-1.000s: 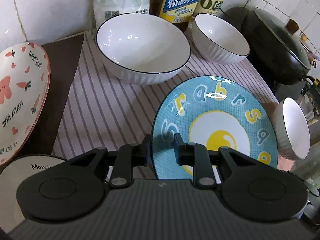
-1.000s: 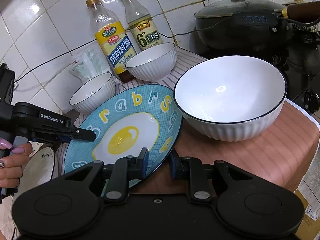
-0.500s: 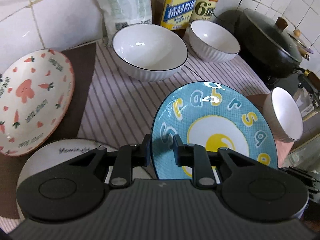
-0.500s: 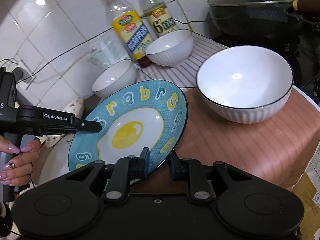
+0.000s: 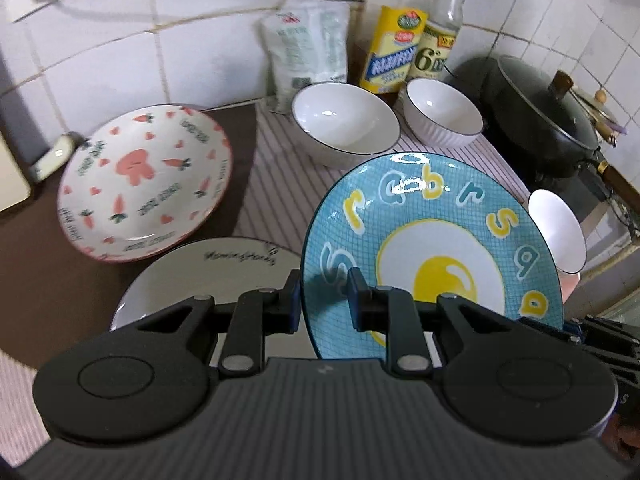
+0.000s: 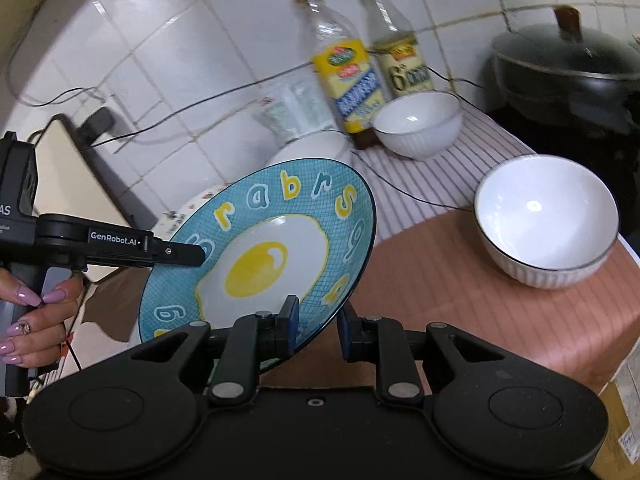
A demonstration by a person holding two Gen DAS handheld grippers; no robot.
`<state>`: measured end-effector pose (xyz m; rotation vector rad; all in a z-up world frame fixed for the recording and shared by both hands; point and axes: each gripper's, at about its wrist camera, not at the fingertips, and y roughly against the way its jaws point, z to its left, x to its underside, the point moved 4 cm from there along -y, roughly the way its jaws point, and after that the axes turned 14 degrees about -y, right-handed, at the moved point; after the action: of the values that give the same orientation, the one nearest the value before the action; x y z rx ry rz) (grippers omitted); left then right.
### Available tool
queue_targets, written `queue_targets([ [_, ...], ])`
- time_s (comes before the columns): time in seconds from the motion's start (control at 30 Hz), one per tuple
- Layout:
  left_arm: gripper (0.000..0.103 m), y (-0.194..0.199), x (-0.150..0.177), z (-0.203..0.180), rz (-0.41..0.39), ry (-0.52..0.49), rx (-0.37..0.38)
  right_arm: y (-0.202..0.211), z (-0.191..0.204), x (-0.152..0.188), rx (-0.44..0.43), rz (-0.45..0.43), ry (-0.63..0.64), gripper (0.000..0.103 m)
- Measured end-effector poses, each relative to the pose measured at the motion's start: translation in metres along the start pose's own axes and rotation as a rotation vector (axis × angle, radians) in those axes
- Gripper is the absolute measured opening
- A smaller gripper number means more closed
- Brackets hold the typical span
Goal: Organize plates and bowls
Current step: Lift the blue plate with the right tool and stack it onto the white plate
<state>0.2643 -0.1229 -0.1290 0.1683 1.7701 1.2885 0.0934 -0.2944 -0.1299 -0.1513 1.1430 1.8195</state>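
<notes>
A blue plate with a fried-egg picture (image 5: 432,256) (image 6: 264,256) is held in the air, tilted, above the counter. My left gripper (image 5: 324,304) is shut on its left rim. My right gripper (image 6: 318,330) is shut on its near rim. Below it lie a white plate with black lettering (image 5: 208,272) and a carrot-and-rabbit patterned plate (image 5: 144,180). Two white bowls (image 5: 344,124) (image 5: 442,112) stand at the back on a striped cloth. A third white bowl (image 6: 546,220) sits on a pink mat at the right.
Two bottles (image 5: 394,48) (image 5: 440,40) and a white bag (image 5: 306,48) stand against the tiled wall. A black lidded wok (image 5: 548,120) is at the far right. A cable (image 6: 408,192) runs across the striped cloth. A white appliance (image 6: 68,184) sits at the left.
Both grippers have lifted the blue plate higher and carried it leftwards, away from the bowl on the pink mat and over the white lettered plate. The plate is more tilted.
</notes>
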Motion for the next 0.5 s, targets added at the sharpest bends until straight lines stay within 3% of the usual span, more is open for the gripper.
queue_targets([
  [0.5, 0.021, 0.067, 0.054, 0.049, -0.006, 0.113, -0.106, -0.006, 0.07, 0.027, -0.087, 0.071, 0.113, 0.025],
])
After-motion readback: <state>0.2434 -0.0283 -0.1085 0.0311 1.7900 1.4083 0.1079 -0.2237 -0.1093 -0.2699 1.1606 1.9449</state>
